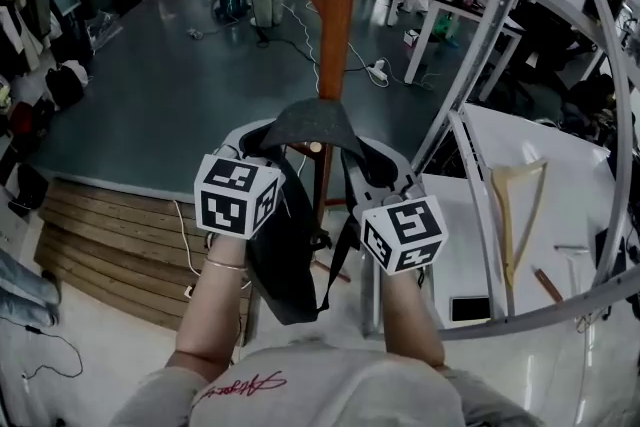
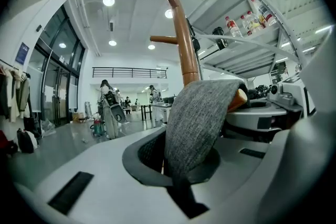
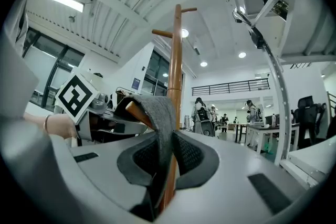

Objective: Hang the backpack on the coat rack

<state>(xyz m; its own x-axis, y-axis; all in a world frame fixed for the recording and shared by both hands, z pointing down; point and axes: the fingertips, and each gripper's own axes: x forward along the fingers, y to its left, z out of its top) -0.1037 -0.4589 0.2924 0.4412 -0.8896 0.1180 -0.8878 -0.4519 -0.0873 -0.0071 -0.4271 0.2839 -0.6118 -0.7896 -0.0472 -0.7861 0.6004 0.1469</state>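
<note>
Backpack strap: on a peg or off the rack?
On: the grey strap drapes over a wooden peg of the coat rack. The left gripper and right gripper are both shut on it.

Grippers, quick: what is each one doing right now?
Left gripper: closed on the grey backpack strap.
Right gripper: closed on the same backpack strap.

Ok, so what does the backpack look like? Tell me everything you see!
The backpack is black, soft fabric, hanging slack below the claws, beside the brown coat rack pole. Its grey woven strap arches up over a wooden peg. The left claw and the right claw are each shut on that strap. Thin black cords dangle underneath.
</note>
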